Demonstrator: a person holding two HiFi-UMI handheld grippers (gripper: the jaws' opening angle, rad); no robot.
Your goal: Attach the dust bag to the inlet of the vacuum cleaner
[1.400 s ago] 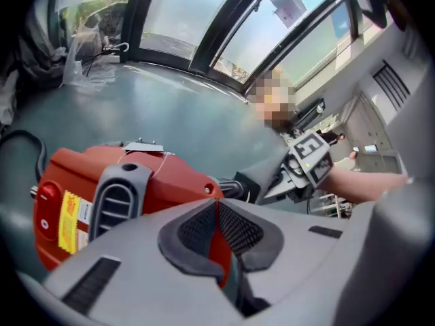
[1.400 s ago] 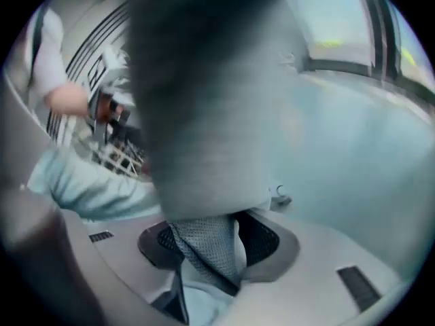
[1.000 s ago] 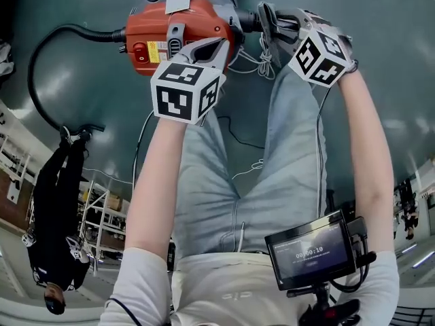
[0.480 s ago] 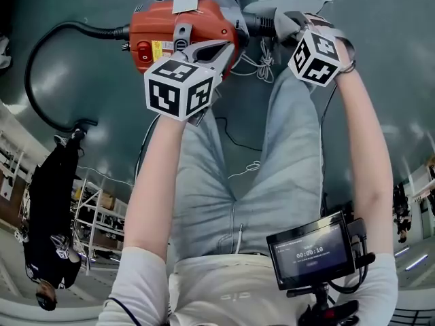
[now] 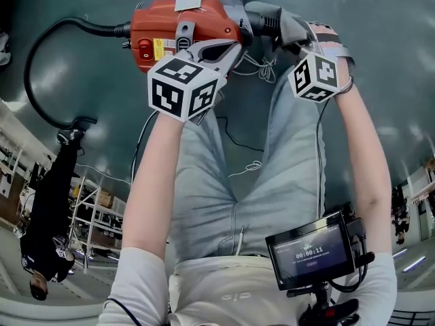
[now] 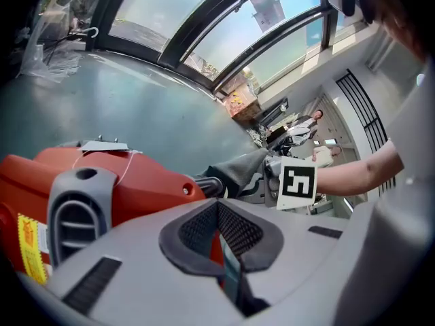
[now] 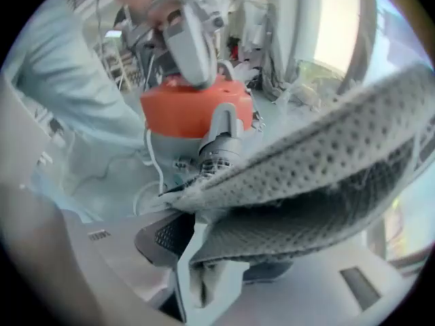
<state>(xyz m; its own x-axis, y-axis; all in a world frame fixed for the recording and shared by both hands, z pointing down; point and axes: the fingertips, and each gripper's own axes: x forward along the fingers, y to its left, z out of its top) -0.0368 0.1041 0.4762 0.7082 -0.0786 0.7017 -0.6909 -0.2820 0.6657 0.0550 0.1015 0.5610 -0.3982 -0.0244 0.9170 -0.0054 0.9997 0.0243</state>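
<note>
The red vacuum cleaner (image 5: 177, 26) stands on the floor in front of me. My left gripper (image 5: 228, 48) rests on its top, jaws shut, with the red body (image 6: 136, 182) right under the tips. The grey dotted dust bag (image 5: 272, 15) sits against the black inlet (image 5: 253, 24) on the vacuum's right side. My right gripper (image 5: 298, 36) holds the bag's fabric (image 7: 319, 182), which fills the space between its jaws; they have just been opening. In the right gripper view the inlet (image 7: 221, 151) lies just beyond the bag's edge.
A black hose (image 5: 41, 60) curves off the vacuum to the left. White cord (image 5: 258, 63) lies on the floor by my legs (image 5: 224, 182). A small monitor (image 5: 311, 248) hangs at my waist. Another person (image 5: 51, 209) stands at the left near shelving.
My right gripper has dropped slightly and rolled. The bag, spread flat half a second ago, now bunches at the inlet. The left gripper has hardly moved.
</note>
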